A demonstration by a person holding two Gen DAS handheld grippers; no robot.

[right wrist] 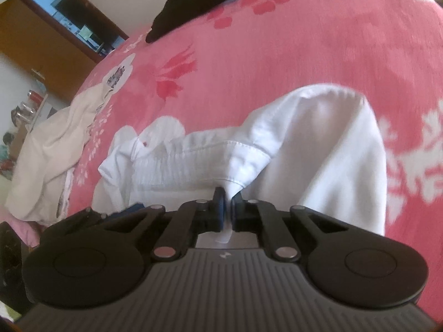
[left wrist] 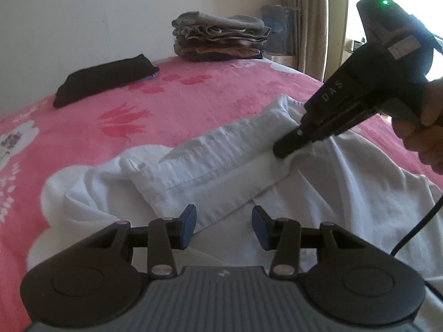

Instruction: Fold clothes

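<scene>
Your left gripper [left wrist: 223, 227] is released: its blue-padded fingers [left wrist: 188, 227] stand apart with nothing between them, hovering just above the near edge of the white cotton garment [left wrist: 210, 171]. Your right gripper [right wrist: 227, 212] is clenched on that same garment, a pinch of white fabric squeezed between the blue pads [right wrist: 219, 213], with a bit of cloth poking out behind the jaws. In the left wrist view the right gripper [left wrist: 282, 149] comes in from the right, tip down on the stitched band of the garment, your hand [left wrist: 426, 127] around its grip, green light on at its top. The garment lies crumpled on the pink floral fleece blanket [left wrist: 193, 105] covering the bed, near side, with the stitched band running left to right and a fold lifted towards the right gripper. Far left on the blanket is a flat folded black cloth [left wrist: 105, 80]. Behind it, at the far edge against the wall, sits a stack of folded grey and brown clothes [left wrist: 218, 37]. The right wrist view shows a loose cream-coloured garment [right wrist: 55, 149] bunched at the left edge of the bed, apart from the white one. No containers in view that I can make out; the blurred blue-grey object [left wrist: 277, 27] by the curtain [left wrist: 310, 22] I can't identify.
</scene>
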